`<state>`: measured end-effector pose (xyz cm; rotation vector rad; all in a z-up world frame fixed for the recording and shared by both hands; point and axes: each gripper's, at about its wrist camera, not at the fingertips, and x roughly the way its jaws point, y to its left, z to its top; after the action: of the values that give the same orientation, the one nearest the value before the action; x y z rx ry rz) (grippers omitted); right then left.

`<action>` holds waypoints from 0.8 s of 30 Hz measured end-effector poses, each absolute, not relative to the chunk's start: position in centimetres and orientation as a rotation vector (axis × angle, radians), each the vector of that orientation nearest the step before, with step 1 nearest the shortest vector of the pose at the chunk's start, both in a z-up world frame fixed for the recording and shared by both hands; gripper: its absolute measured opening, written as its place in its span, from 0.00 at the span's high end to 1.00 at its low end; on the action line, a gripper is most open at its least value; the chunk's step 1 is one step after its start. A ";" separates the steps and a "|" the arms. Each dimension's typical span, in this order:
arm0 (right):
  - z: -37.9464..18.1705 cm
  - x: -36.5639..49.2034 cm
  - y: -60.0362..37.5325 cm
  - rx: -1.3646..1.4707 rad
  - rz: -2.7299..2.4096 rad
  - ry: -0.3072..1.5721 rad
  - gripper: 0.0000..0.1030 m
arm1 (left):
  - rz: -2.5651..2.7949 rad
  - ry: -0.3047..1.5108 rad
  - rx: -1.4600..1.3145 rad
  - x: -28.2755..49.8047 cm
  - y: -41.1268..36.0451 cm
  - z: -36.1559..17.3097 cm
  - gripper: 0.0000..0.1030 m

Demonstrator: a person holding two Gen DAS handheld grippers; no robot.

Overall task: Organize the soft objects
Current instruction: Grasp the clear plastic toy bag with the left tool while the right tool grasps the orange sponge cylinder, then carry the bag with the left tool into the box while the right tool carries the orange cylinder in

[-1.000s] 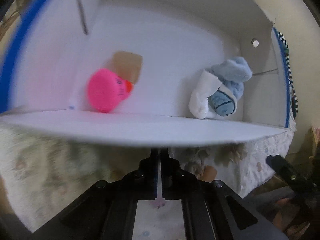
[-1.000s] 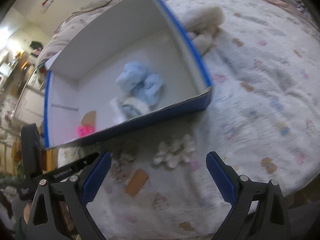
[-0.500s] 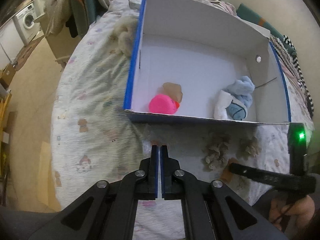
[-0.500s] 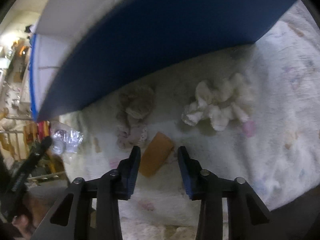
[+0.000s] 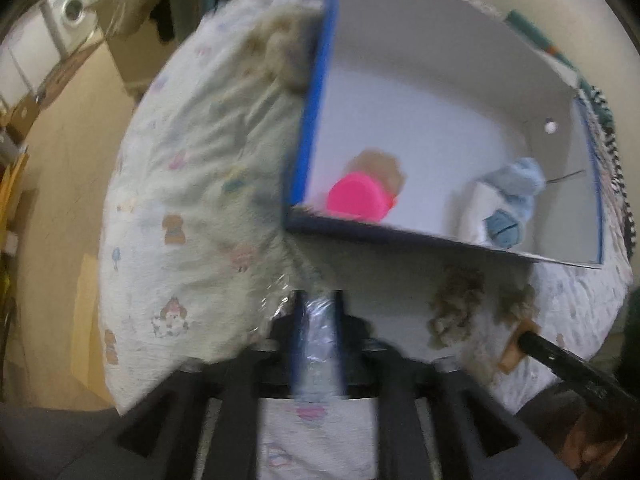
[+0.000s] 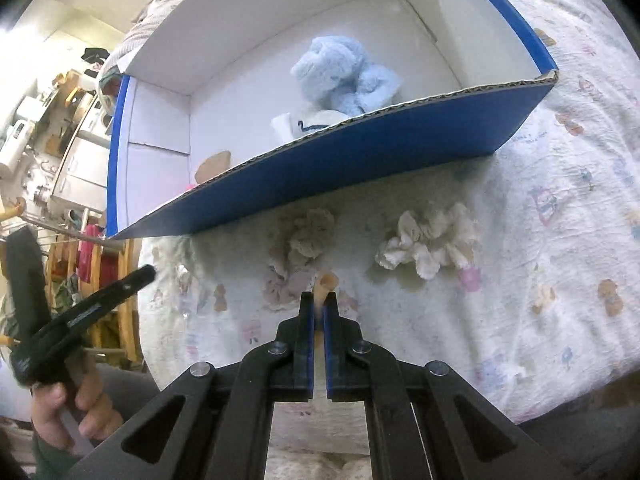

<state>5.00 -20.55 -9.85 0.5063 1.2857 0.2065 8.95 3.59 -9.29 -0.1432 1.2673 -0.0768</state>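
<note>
A cardboard box (image 5: 400, 234), white inside and blue outside, lies on the bed. In it are a pink toy (image 5: 356, 202), a tan piece (image 5: 380, 164) and a light blue plush bundle (image 5: 516, 196), which also shows in the right wrist view as the blue plush (image 6: 340, 68). In front of the box (image 6: 360, 152) lie a beige fluffy item (image 6: 308, 236) and a white fluffy item (image 6: 428, 244). My right gripper (image 6: 318, 300) is shut on a tan soft piece (image 6: 326, 280). My left gripper (image 5: 318, 300) has its jaws opening, with crinkly clear plastic (image 5: 316, 336) between them.
The printed bedsheet (image 5: 172, 208) falls away to the floor at the left. Another fluffy beige item (image 5: 280, 52) lies against the box's left wall. A person's hand (image 6: 76, 412) holds the left gripper at the bed's left edge. Furniture clutter stands beyond.
The right jaws, earlier wide and then astride the tan piece, have shut on it. The left jaws, shut and empty before, have parted over clear plastic; that view shifted left.
</note>
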 end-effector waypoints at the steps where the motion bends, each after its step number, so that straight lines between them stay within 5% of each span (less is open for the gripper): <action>1: -10.0 5.2 -20.6 0.508 0.210 1.286 0.95 | -0.068 1.290 -0.147 9.2 3.8 -9.8 0.40; 2: -9.9 5.2 -20.7 0.505 0.214 1.284 0.95 | -0.047 1.318 -0.149 9.4 4.2 -10.6 0.33; 10: -9.6 5.2 -21.1 0.493 0.230 1.275 0.95 | -0.052 1.431 -0.085 10.3 2.9 -15.2 0.35; 14: -9.5 4.9 -21.3 0.493 0.232 1.273 0.95 | -0.030 1.425 0.015 10.2 2.0 -15.7 0.78; 24: -9.4 5.1 -20.2 0.472 0.255 1.268 0.95 | 0.001 1.346 -0.005 9.2 3.4 -12.6 0.78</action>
<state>5.08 -20.20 -9.42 0.4723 1.2675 0.2552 9.24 3.40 -12.61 -0.0053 1.3460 0.0011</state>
